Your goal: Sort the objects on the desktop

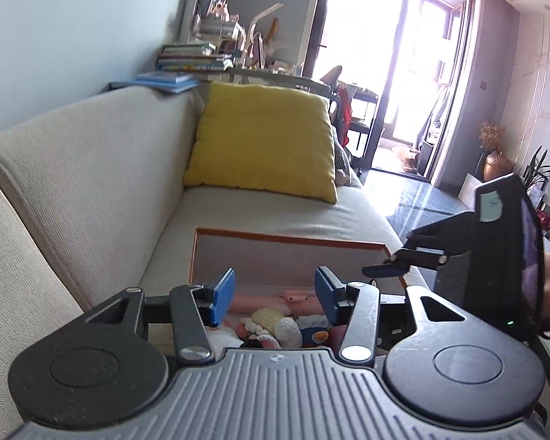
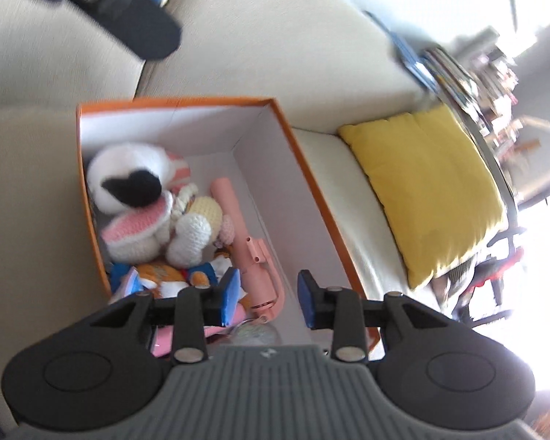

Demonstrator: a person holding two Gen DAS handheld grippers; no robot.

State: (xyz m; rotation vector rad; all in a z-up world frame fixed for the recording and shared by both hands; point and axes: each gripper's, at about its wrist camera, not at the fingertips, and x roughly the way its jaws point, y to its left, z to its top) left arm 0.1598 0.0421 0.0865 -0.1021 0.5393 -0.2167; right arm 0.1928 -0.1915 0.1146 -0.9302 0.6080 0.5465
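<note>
An orange box (image 2: 308, 183) with a white inside stands on a beige sofa seat. In it lie a white plush toy with a black patch (image 2: 128, 179), a cream crocheted doll (image 2: 198, 227), a pink handled gadget (image 2: 255, 256) and an orange and blue soft toy (image 2: 165, 275). My right gripper (image 2: 269, 299) hovers above the near end of the box, open, with nothing between its blue pads. In the left wrist view my left gripper (image 1: 275, 295) is open over the box rim (image 1: 289, 238), toys showing below it. My right gripper (image 1: 383, 269) comes in side-on from the right.
A yellow cushion (image 1: 264, 139) leans against the sofa back (image 1: 91, 154) beyond the box. Books (image 1: 168, 80) lie on top of the sofa back, with a cluttered shelf behind. Dark floor (image 1: 414, 201) and a bright glass door are to the right.
</note>
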